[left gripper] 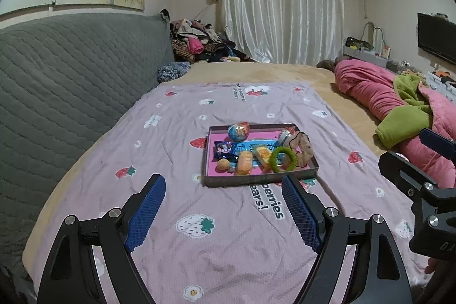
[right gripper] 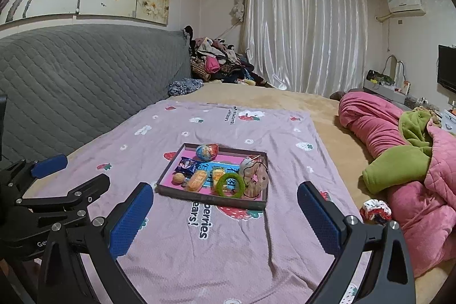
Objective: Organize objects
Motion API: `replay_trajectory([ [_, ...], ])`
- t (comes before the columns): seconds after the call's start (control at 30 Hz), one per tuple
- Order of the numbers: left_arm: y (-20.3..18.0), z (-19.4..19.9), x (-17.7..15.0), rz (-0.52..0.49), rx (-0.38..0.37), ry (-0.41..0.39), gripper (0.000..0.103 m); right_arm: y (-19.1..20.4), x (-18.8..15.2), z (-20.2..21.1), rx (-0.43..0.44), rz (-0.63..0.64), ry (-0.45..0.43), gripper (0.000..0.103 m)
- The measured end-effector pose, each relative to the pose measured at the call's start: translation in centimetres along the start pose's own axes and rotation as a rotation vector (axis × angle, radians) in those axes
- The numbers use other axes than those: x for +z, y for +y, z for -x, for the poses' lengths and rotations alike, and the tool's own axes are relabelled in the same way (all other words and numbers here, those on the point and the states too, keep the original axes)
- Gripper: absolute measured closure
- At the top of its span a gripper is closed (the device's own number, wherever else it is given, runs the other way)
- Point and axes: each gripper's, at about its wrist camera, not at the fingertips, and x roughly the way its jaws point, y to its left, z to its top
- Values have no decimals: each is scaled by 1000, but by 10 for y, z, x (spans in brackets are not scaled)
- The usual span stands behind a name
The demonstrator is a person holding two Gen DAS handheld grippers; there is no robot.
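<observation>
Left claw: the left claw (left gripper: 223,184) is standing wide apart with nothing between its blue pads, hovering over the blanket (left gripper: 176,255) just short of the tray.
Right claw: the right claw (right gripper: 225,194) is also gaping wide and carrying nothing, pointing at the tray from its near edge.
Tray: the shallow tray (left gripper: 256,179) with a pink floor is lying on the blanket at about 12 o'clock from both claws.
Tray contents: a green hair ring (left gripper: 283,159) is sitting at the near right, at 5 o'clock in the tray; a beige scrunchie (left gripper: 303,146) is lying just beside it at 3 o'clock; a toy egg (left gripper: 238,130) is resting at the far edge, 12 o'clock; a dark snack packet (left gripper: 223,149) is lying at 9 o'clock; an orange snack (left gripper: 245,161) and a small round ball (left gripper: 223,164) are sitting along the near side.
Loose scrunchie: a red and white scrunchie (right gripper: 375,210) is lying outside the tray on the bed, at 3 o'clock from it, touching the pink quilt (right gripper: 421,207).
Bed: the blanket is covering a tan bed (right gripper: 327,110).
</observation>
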Motion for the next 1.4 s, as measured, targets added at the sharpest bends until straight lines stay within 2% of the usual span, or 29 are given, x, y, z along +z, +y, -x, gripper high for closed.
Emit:
replay_trajectory([
  [0.3,-2,7,-8,0,-2,-9,18,-1,-9,6,-2,-1,8,1],
  [1.4,-5,-19,-35,-11,6,51,18,0,-38,-19,9,6,71,1],
])
